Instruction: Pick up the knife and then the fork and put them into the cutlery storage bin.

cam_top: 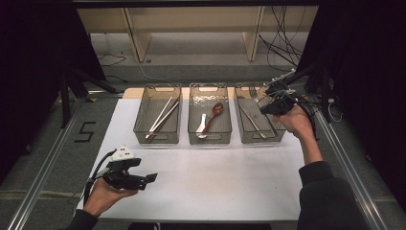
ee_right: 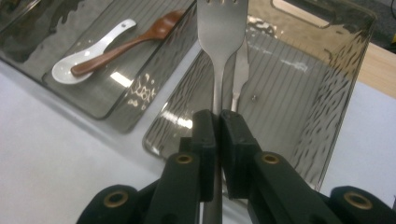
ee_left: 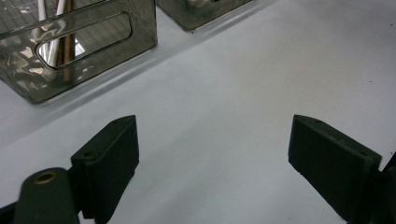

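Fork [ee_right: 221,32], silver and flat-handled, clamped upright in right tongs [ee_right: 219,122].

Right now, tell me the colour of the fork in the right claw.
Silver metal fork, clearest in the right gripper view.

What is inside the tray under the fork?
Inside the right tray, a knife lies on the ribbed bottom. The fork, held by the right hand-held gripper, covers part of the knife and the bottom beneath.
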Demonstrator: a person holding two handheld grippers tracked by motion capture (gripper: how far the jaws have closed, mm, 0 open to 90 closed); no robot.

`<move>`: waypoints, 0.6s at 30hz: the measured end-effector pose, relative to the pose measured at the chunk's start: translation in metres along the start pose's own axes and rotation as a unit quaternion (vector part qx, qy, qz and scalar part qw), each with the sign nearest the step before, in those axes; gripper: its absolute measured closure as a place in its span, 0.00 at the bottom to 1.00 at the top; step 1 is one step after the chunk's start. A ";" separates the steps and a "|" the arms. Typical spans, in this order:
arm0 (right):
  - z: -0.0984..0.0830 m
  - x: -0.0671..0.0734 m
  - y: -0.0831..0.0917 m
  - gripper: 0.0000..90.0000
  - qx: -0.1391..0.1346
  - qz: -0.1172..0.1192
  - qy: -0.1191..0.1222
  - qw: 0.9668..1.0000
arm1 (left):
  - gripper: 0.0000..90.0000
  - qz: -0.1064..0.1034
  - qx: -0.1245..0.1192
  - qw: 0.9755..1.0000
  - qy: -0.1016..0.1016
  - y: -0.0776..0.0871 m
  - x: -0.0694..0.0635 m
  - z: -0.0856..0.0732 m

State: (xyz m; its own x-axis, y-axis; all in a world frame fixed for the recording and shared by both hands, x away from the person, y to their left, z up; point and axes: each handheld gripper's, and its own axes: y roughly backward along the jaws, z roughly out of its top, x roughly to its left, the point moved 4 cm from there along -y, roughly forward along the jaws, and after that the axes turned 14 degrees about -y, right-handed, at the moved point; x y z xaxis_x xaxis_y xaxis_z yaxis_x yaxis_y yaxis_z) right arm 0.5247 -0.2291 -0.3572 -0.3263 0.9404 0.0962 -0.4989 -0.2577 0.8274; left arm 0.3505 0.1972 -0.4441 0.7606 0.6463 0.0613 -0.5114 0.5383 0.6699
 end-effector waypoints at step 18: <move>0.025 -0.011 -0.018 0.95 -0.009 -0.018 -0.030 0.999 | 0.17 -0.002 -0.001 1.000 0.000 0.000 0.000 0.000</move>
State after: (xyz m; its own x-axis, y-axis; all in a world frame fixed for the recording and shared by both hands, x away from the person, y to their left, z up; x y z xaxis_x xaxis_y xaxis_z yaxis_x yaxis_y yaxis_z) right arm 0.5577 -0.2287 -0.3594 -0.2599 0.9604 0.1003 -0.5240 -0.2275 0.8208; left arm 0.3504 0.1968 -0.4441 0.7624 0.6444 0.0590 -0.5096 0.5417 0.6685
